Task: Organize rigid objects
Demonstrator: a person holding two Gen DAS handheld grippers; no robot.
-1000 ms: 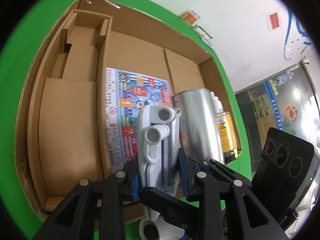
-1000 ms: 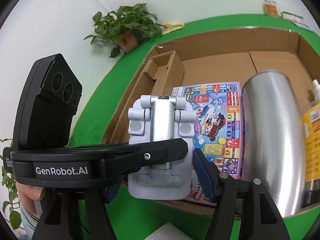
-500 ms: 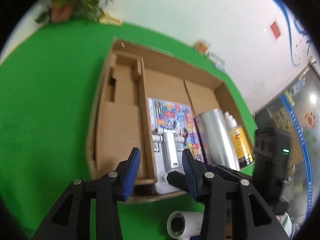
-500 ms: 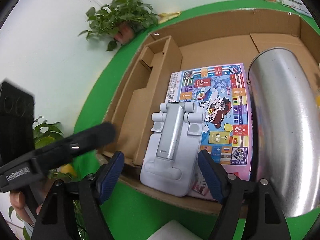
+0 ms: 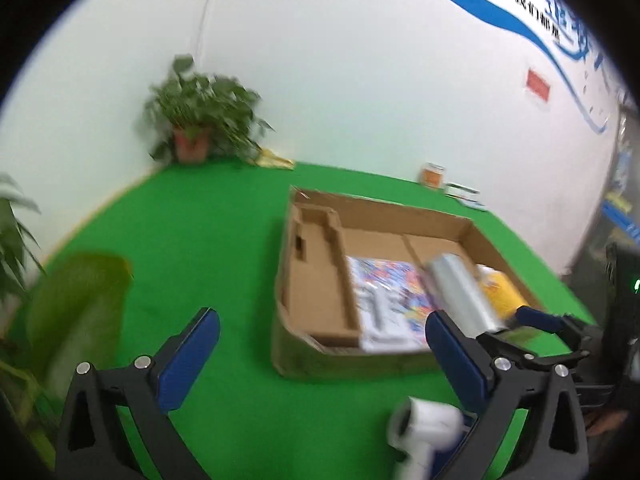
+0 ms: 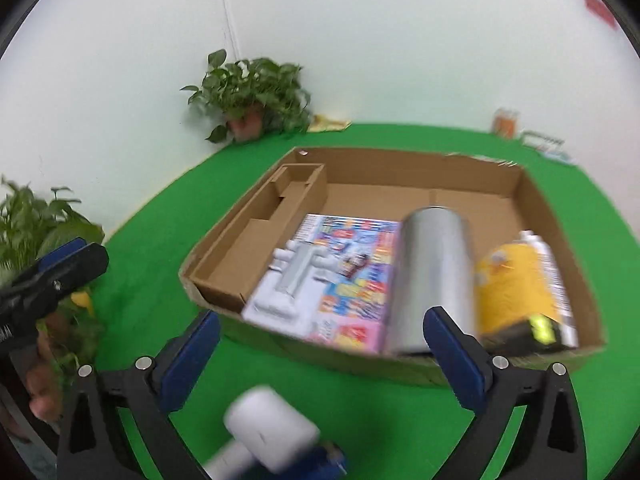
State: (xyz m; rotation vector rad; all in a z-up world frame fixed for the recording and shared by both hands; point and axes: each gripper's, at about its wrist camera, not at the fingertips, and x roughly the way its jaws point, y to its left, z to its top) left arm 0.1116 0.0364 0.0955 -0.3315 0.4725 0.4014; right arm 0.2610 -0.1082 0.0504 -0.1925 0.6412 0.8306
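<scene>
Left wrist view: my left claw point(image 5: 322, 344) has just been opening and gapes empty, short of the cardboard box point(image 5: 372, 364); the white stand point(image 5: 376, 304) lies inside on the game board point(image 5: 394, 280).

Right wrist view: my right claw point(image 6: 320, 344), likewise just opened, holds nothing. I'd reach next for the white handheld gadget point(image 6: 268, 428) before the box's near wall, staying clear of that wall; the green surface point(image 6: 160, 248) leftward is open.

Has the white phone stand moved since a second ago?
Yes. The white phone stand now lies flat in the cardboard box on the colourful board; earlier both hand-held grippers held it above the box's near edge.

Potted plant point(image 6: 250, 98) by white wall point(image 6: 360, 40), green cloth point(image 6: 160, 280)
</scene>
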